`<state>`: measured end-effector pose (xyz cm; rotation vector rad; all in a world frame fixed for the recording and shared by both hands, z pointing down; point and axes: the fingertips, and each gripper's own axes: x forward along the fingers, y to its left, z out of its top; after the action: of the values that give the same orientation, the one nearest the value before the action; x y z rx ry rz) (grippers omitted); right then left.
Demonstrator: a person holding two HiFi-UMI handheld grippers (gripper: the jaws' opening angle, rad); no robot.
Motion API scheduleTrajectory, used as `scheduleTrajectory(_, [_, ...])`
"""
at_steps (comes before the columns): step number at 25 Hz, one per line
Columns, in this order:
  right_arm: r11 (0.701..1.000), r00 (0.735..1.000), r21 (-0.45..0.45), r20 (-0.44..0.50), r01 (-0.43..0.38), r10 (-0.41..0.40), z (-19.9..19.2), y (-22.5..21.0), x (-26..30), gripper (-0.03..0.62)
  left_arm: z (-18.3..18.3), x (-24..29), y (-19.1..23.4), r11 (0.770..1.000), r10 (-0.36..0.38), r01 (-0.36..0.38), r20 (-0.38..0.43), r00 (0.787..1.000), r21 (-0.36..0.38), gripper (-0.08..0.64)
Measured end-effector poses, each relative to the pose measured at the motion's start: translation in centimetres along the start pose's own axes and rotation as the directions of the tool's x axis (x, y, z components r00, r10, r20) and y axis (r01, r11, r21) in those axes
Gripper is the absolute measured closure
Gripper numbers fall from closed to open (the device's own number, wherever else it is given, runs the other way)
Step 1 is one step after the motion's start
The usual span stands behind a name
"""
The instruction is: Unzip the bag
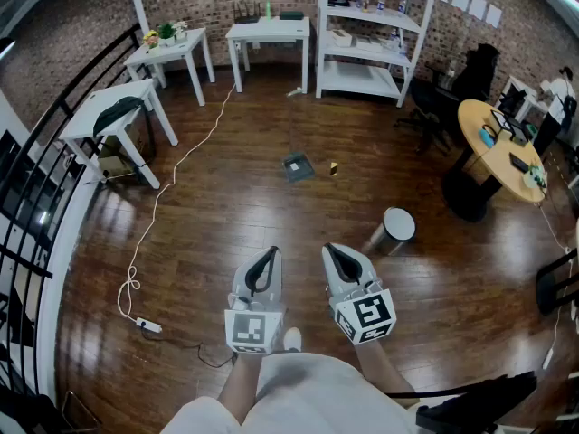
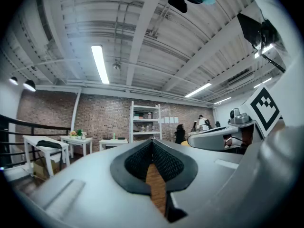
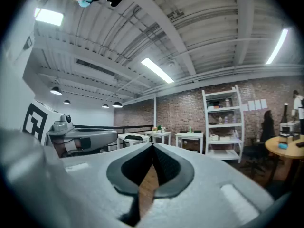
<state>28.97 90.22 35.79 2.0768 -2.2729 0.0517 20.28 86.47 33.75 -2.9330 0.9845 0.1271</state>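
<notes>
Left gripper, right gripper: jaws together, empty, over floor.
Dark bag lies on white desk far left, well apart; cable trails across floor between; bin stands near right gripper.

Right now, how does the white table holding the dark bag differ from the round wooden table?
The white rectangular table stands left by the railing, on slim legs, bearing the dark bag. The round wooden table stands right, on a dark pedestal, with several small items.
</notes>
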Motion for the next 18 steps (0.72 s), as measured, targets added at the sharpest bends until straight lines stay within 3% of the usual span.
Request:
scheduleTrajectory(7, [0.979, 0.979, -0.016, -0.014, -0.205, 0.205, 0.8, 7.4, 11.3, 0.601, -1.0, -1.1, 13.1, 0.979, 0.206, -0.206, -0.016, 0.978, 0.01, 0.541])
scheduleTrajectory(14, [0.925, 0.924, -0.013, -0.042, -0.38, 0.38, 0.6, 10.6, 20.4, 0.601, -2.8, -1.0, 20.3, 0.928, 0.371, -0.372, -0.047, 0.927, -0.008, 0.541])
scheduleTrajectory(18, [0.887, 0.887, -0.033, -0.026, -0.461, 0.461, 0.9, 11.6, 26.7, 0.601, -3.8, 0.7, 25.8, 0.889, 0.458, -0.458, -0.053, 0.887, 0.004, 0.541])
